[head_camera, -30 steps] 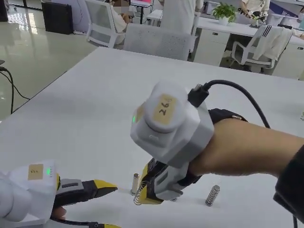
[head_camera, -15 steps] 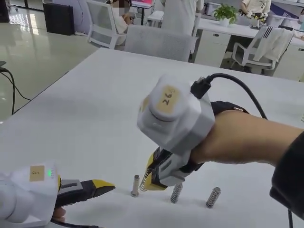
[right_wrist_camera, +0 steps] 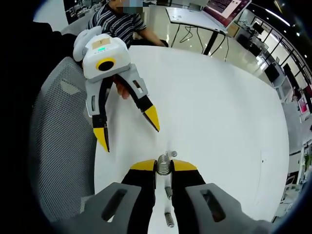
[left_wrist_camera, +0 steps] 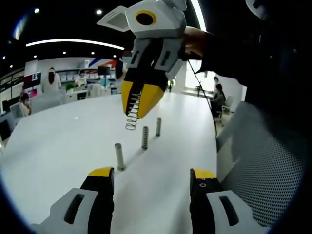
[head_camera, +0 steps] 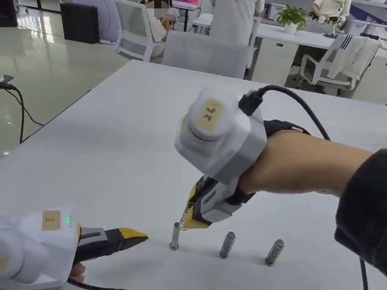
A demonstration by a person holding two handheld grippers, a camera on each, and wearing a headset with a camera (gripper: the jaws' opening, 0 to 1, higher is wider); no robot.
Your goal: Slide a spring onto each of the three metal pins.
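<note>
The table (head_camera: 109,139) is overlooked by the head view. The bare pin (left_wrist_camera: 118,156) is shared, faced closely by the left gripper view.

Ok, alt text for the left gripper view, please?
The right gripper holds a spring above a row of three pins on a white table: the nearest pin bare, the middle pin and far pin carrying springs. The left gripper is at the bottom, jaws open.

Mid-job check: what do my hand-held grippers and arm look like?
Both hand-held grippers have white bodies and dark grey jaws ending in yellow pointed tips. The right hand-held gripper carries a tan sticker marked 26 and a black cable; the left hand-held gripper has a tan label and green light. The right arm wears a dark sleeve.
</note>
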